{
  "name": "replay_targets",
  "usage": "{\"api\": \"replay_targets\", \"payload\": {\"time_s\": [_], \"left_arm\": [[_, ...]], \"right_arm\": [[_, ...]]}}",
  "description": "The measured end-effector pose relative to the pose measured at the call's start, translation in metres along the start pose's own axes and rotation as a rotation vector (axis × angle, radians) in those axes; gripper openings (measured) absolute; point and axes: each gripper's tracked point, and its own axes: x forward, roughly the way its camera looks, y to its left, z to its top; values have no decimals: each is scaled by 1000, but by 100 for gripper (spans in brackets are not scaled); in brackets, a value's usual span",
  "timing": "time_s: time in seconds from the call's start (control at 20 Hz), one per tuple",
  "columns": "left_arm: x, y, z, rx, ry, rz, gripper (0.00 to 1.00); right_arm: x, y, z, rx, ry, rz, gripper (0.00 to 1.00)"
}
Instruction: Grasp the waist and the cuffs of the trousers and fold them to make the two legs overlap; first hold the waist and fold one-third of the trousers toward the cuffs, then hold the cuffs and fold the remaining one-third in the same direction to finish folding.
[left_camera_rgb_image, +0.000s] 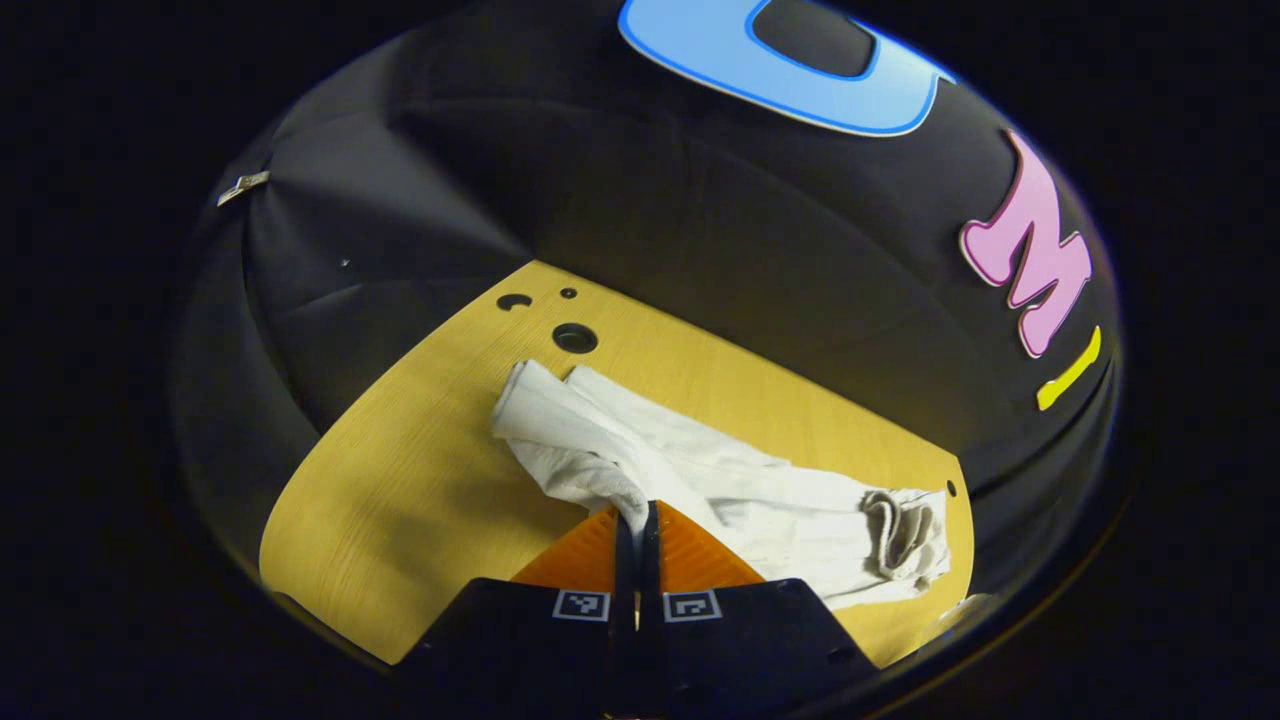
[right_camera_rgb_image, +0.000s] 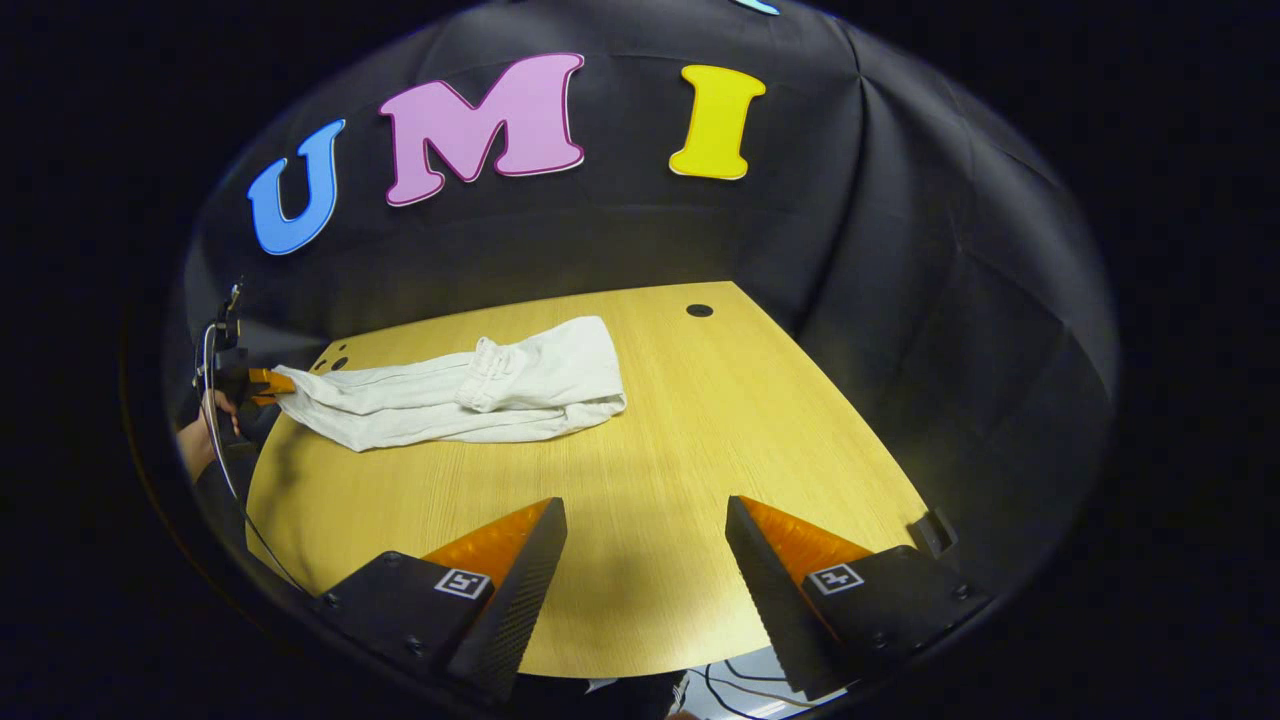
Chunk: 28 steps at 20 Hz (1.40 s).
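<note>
White trousers (left_camera_rgb_image: 700, 480) | left claw (left_camera_rgb_image: 637, 520) pinching cuff end | right claw (right_camera_rgb_image: 645, 525) agape

On the wooden table (right_camera_rgb_image: 640, 480) lies 1 pair of white trousers (right_camera_rgb_image: 460, 395), its 2 legs lying together. 2 grippers are in view: the left gripper (left_camera_rgb_image: 637, 520) at the trousers' cuff end, the right gripper (right_camera_rgb_image: 646, 535) nearer the table's front edge. 1 hand (right_camera_rgb_image: 200, 440) shows beside the table's left end.
</note>
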Motion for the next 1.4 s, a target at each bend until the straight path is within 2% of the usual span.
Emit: {"api": "replay_targets", "payload": {"time_s": [0.25, 0.6, 1.0, 1.2, 1.4], "left_arm": [[-23, -98, 35, 41, -82, -95, 5], [-36, -249, 39, 136, -135, -198, 5], [-22, -409, -22, 177, -116, -295, 5], [-6, -461, -62, 141, -73, -339, 5], [13, -481, -104, 152, 0, -354, 5]], "right_arm": [[11, -37, 1, 25, -3, -3, 99], [32, -85, 10, 31, -12, 38, 98], [59, -128, 22, -13, -12, 136, 99], [63, -135, 20, 87, 2, 191, 99], [62, -145, 6, 56, 21, 197, 99]]}}
